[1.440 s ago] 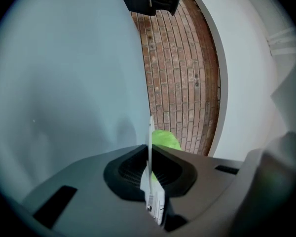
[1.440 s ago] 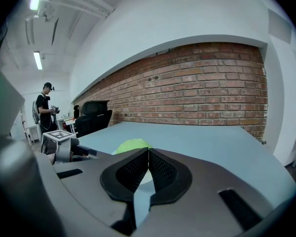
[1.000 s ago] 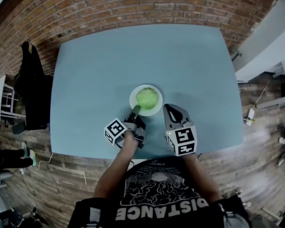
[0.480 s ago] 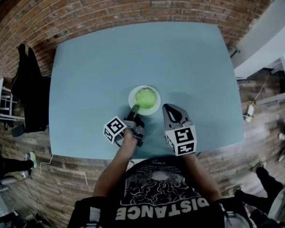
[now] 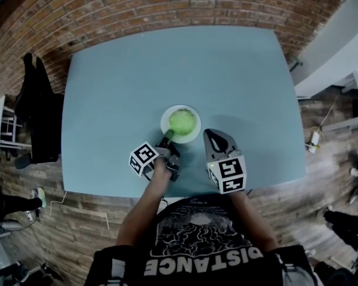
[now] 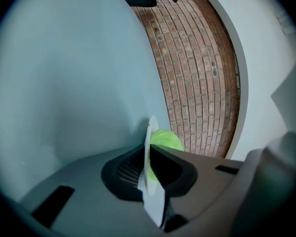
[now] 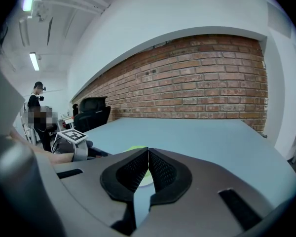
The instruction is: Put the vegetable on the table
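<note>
Blue-grey bench (image 5: 125, 82) fills the head view, with a brick wall (image 5: 167, 5) along its far edge and a black chair (image 5: 42, 118) past its left end. A white plate (image 5: 196, 121) is seen toward the near edge of the bench, and the green vegetable (image 5: 182, 122) lies on it, covering most of its middle. In the right gripper view a person (image 7: 38, 100) is seen standing far off to the left, beyond the chair (image 7: 91, 107) and in front of the wall (image 7: 202, 78).

The near rim of the plate is grasped by the left gripper (image 5: 169, 137). In the left gripper view the plate (image 6: 150, 137) is seen edge-on, clamped between the two black pads of that gripper (image 6: 148, 154), and the vegetable (image 6: 166, 139) is seen just behind the right-hand pad, on the plate. The camera is turned on its side there, so that the bench (image 6: 64, 83) is shown at the left and the wall (image 6: 197, 73) at the right. Whether the plate is raised off the bench cannot be told.

The right gripper (image 5: 210, 133) is held just to the right of the plate, apart from it, above the bench. In its own view the jaws of this gripper (image 7: 148, 154) are pressed together with nothing between them, and a sliver of the green vegetable (image 7: 133, 148) is seen over them, mostly hidden by the pads.
</note>
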{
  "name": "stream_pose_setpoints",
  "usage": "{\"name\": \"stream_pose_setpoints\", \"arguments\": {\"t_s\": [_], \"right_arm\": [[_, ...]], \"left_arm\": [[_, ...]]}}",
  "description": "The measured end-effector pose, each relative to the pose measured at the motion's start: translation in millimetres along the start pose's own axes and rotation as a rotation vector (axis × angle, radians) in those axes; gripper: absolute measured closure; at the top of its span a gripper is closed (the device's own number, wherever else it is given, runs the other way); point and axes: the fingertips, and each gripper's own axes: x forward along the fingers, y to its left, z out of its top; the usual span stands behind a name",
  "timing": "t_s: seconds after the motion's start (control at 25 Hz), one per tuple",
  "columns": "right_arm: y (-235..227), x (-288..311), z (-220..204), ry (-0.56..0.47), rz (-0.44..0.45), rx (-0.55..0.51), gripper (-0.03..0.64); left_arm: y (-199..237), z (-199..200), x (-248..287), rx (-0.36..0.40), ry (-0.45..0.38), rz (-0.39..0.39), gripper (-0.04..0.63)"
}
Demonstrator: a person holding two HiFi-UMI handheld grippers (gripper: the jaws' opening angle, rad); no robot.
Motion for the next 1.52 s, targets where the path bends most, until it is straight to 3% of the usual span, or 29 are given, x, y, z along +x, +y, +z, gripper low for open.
{"name": "stream_pose_setpoints", "arguments": {"t_s": [0.92, 1.28, 1.52], "right_arm": [[1.3, 7.8, 1.8, 0.0, 0.027, 0.007, 0.607], [5.1, 11.6, 0.3, 0.007, 0.034, 0.007, 0.607], [2.9, 13.2, 0.6, 0.007, 0.028, 0.008, 0.607]], "left_arm": [[7.9, 2.7, 2.5, 0.286, 0.075, 0.257, 0.554], [6.4, 7.1, 1.2, 0.457, 0.097, 0.331, 0.531], [5.5, 10.0, 1.2, 0.637, 0.111, 0.424, 0.515]]}}
